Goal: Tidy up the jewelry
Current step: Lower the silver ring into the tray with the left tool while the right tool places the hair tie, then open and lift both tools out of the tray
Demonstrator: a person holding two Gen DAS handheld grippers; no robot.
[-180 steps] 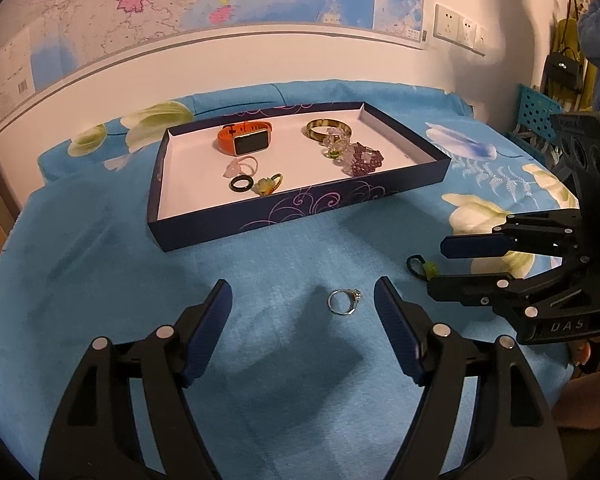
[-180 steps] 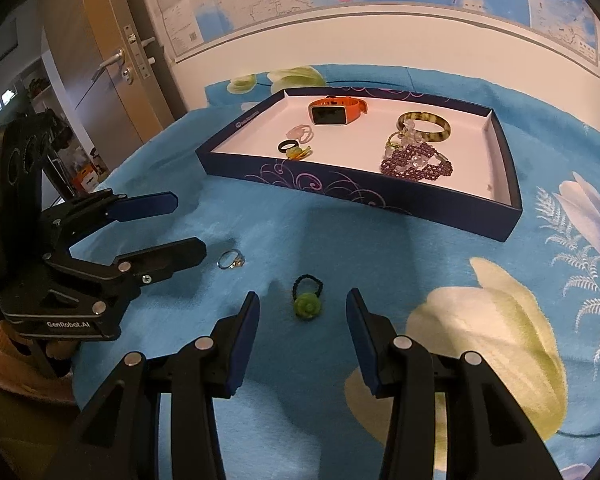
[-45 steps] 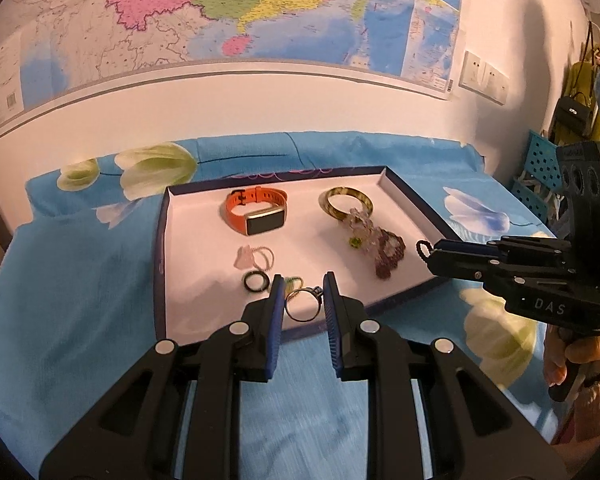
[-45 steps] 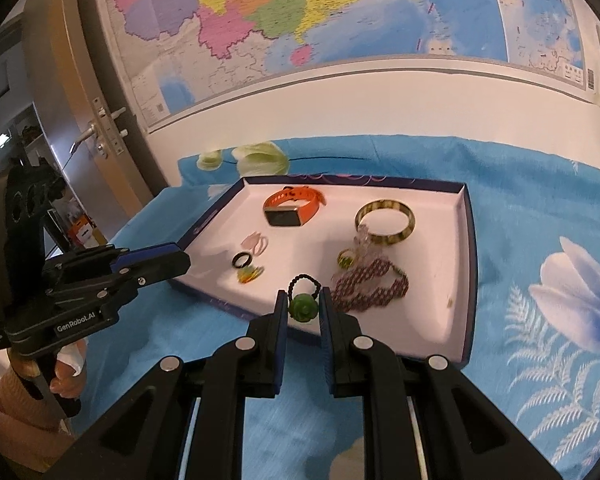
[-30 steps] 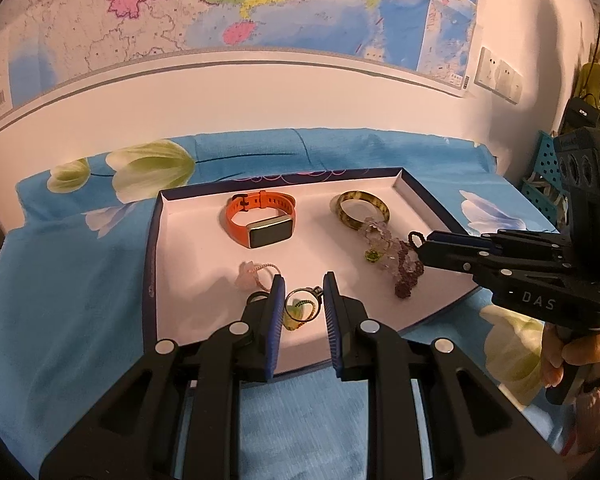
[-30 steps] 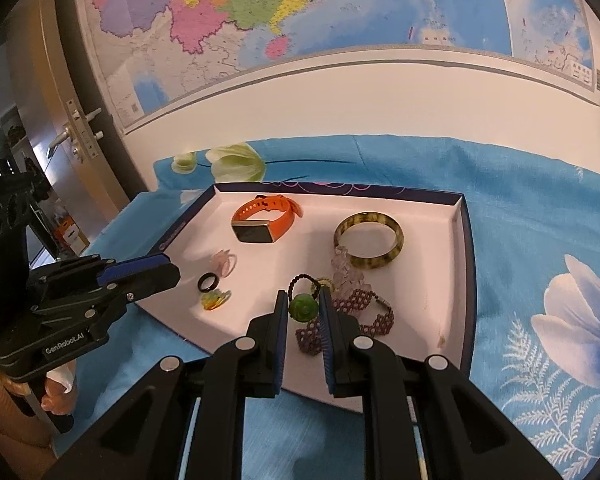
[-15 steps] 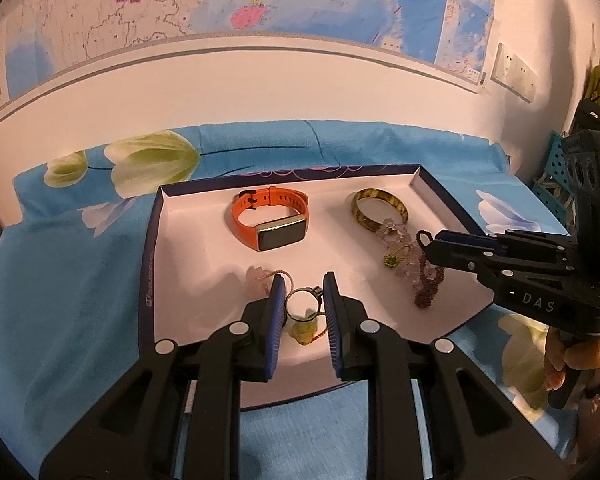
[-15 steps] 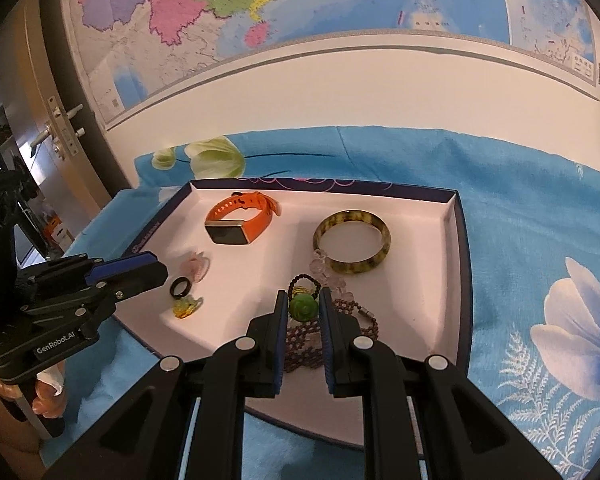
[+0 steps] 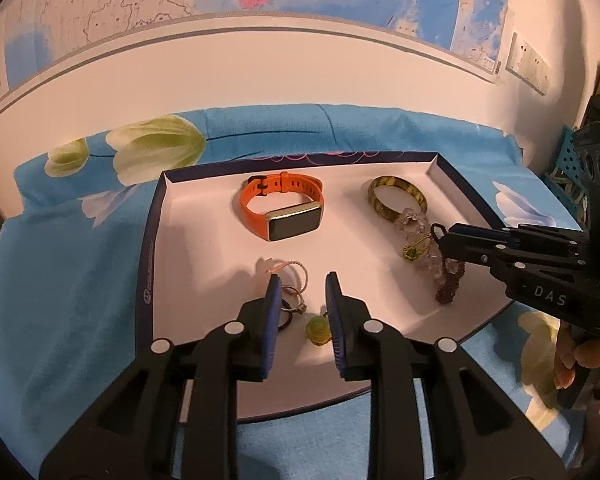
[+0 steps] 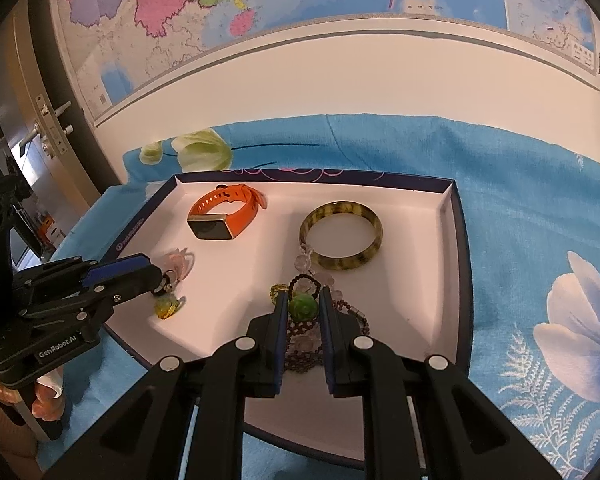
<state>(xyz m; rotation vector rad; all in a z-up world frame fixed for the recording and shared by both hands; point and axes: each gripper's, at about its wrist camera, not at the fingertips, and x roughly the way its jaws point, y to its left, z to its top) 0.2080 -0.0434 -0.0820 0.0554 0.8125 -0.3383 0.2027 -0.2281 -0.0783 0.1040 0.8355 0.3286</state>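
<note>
Nearly done | left tongs (image 9: 300, 300) opening over tray (image 9: 148, 264), silver ring (image 9: 294, 294) dropping free among rings | right tongs (image 10: 303, 310) clamp green flower ring (image 10: 302, 306) above beads, unreleased

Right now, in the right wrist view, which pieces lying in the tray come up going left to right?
Pale pink ring → orange-strapped smartwatch → mottled olive-green bangle. The beaded bracelets overlap under the jaws, so their place is unclear.
</note>
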